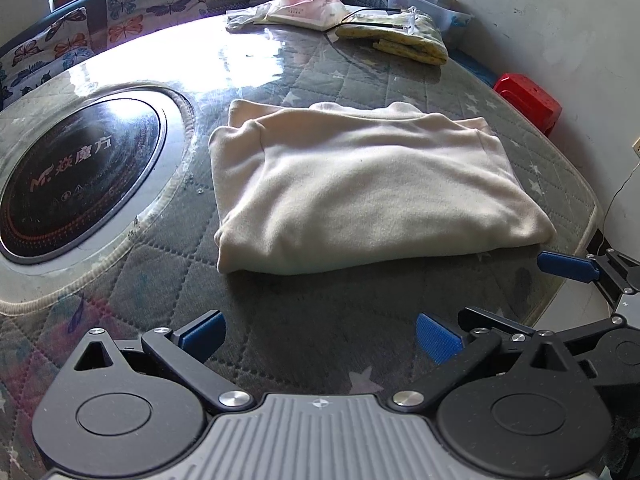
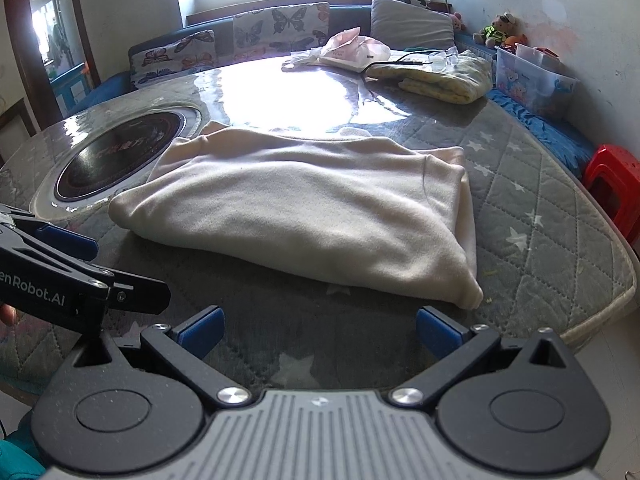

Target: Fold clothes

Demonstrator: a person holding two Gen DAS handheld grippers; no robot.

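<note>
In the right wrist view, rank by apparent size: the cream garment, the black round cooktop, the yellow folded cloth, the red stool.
1. cream garment
2. black round cooktop
3. yellow folded cloth and red stool look alike; the stool is cut off by the frame edge, so I won't rank them.

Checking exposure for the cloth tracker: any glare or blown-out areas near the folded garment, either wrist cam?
Left wrist: window glare washes out the glossy table cover behind the cream garment; garment itself evenly lit. Right wrist: blown-out patch touches the garment's far edge, hiding it; window clipped too.
</note>
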